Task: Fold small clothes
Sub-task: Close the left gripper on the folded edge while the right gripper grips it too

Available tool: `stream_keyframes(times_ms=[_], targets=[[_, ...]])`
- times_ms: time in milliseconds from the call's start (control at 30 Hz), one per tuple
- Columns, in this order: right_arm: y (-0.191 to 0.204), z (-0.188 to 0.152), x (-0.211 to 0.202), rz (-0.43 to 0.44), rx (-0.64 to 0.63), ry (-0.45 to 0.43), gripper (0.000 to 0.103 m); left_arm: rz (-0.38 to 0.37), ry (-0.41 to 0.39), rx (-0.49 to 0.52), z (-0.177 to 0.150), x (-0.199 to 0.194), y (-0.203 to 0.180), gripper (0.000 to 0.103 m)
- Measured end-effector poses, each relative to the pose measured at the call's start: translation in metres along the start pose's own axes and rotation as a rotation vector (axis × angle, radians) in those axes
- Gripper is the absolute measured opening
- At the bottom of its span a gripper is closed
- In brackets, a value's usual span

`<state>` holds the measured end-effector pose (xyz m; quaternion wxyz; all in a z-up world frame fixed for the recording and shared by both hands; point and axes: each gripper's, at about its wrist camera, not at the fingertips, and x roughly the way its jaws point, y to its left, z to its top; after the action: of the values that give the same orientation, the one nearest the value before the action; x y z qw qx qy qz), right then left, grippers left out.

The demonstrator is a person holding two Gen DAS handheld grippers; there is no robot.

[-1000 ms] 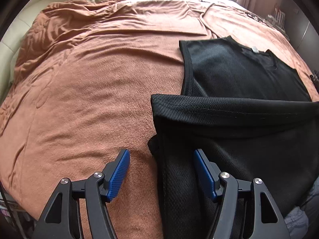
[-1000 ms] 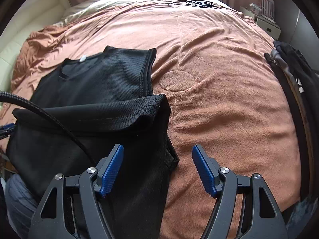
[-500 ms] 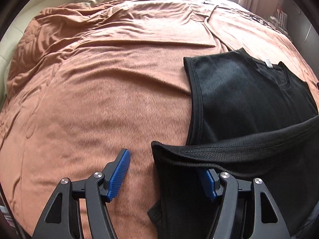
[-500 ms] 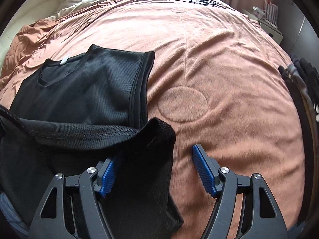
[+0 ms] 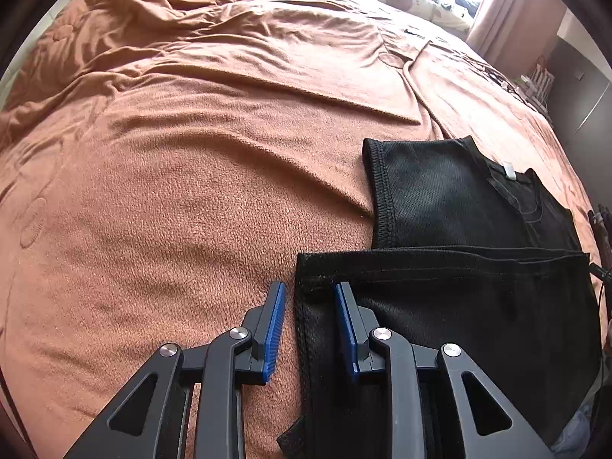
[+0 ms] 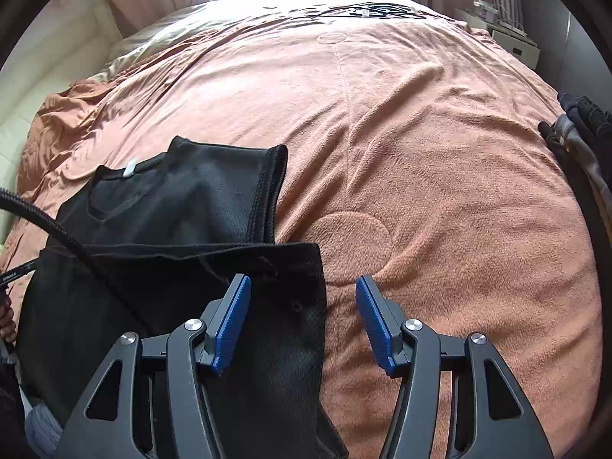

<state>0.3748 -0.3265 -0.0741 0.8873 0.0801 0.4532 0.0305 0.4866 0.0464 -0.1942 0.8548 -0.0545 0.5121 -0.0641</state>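
A black mesh sleeveless shirt [image 5: 459,306] lies on the brown blanket [image 5: 191,191], its lower part folded up over the chest; the collar with a white tag shows beyond the fold. My left gripper [image 5: 310,306] straddles the folded layer's left corner, jaws narrowed to a small gap, with a strip of blanket still showing between the left finger and the cloth. In the right wrist view the shirt [image 6: 172,210] fills the lower left. My right gripper [image 6: 302,306] stands open over the fold's right edge, left finger above cloth, right finger above blanket.
The blanket [image 6: 440,153] covers a wide bed with wrinkles at the far left. Dark clothes [image 6: 581,122] lie at the bed's right edge. A black cable [image 6: 38,210] crosses the shirt's left side. A white bedside unit [image 6: 512,42] stands at the back right.
Both grippers moved forward and down onto the folded edge, which now lies flat on the shirt. The left jaws have closed most of the way; the right jaws narrowed slightly.
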Motion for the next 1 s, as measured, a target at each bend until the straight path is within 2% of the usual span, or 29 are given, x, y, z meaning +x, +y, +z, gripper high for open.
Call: stream_keyframes(times_ms=[133,300,367,433,533,800,1000], targets=[[-0.011,-0.002,-0.013,0.018,0.016,-0.028,0.055,-0.005,0.003,-0.001,0.001,0.001,-0.001,0.029],[-0.014,-0.002,-0.002,0.029,0.006,0.011,0.053,-0.005,0.005,0.010,0.007,0.006,-0.004,0.021],[-0.014,0.005,0.011,0.050,0.003,0.042,0.039,-0.009,0.004,0.019,0.007,0.007,-0.006,0.012],[-0.015,0.010,0.022,0.067,0.010,0.054,0.030,-0.014,-0.002,0.021,0.007,0.005,-0.008,0.008],[-0.012,0.023,0.021,0.074,0.002,0.023,0.005,0.001,-0.028,0.033,0.006,-0.003,-0.010,0.007],[-0.008,0.018,-0.015,0.052,-0.022,-0.085,0.001,-0.005,-0.126,0.050,0.017,-0.041,-0.016,0.007],[-0.010,0.029,-0.037,0.031,-0.022,-0.140,0.001,0.003,-0.182,0.065,0.042,-0.053,-0.025,0.007]])
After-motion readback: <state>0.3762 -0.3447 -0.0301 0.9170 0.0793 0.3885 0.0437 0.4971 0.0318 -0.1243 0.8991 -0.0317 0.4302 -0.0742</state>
